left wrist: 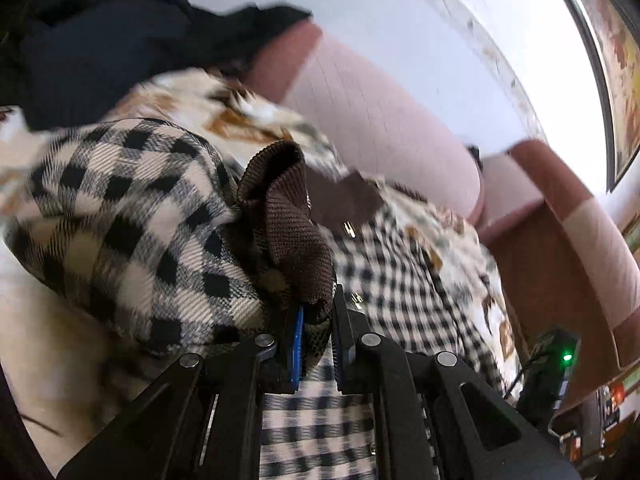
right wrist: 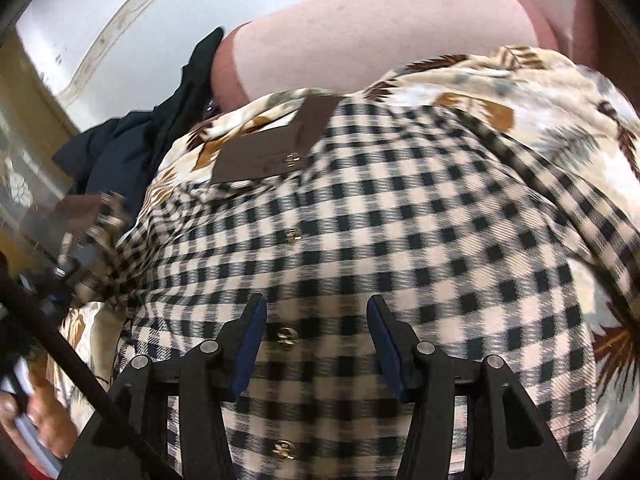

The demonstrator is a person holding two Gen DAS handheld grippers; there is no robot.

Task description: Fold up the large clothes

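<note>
**Left wrist: sleeve cuff pinched, ready to fold across**

Left wrist view shows the left gripper point(left wrist: 316, 320) clenched on the brown knit cuff point(left wrist: 288, 224) of the checked jacket point(right wrist: 360, 220), with the sleeve point(left wrist: 132, 216) bunched and lifted to its left. The jacket lies button-side up on a leaf-print sheet point(right wrist: 540, 96) over the sofa point(left wrist: 380, 120), its brown collar point(right wrist: 272, 148) toward the sofa back; a dark garment point(left wrist: 100, 48) is heaped at the far left edge of the seat.

My judgement is that the step in hand is folding this sleeve inward over the jacket body. To do it well, keep the cuff pinched firmly, lift enough that the sleeve clears the body without dragging it, and lay it straight across the button line so no crease forms beneath.

The right gripper point(right wrist: 316, 320) is released, jaws wide apart, hanging low over the jacket front near a gold button point(right wrist: 287, 337); whether its tips touch the cloth I cannot tell. It could pin the body while the sleeve crosses.
</note>
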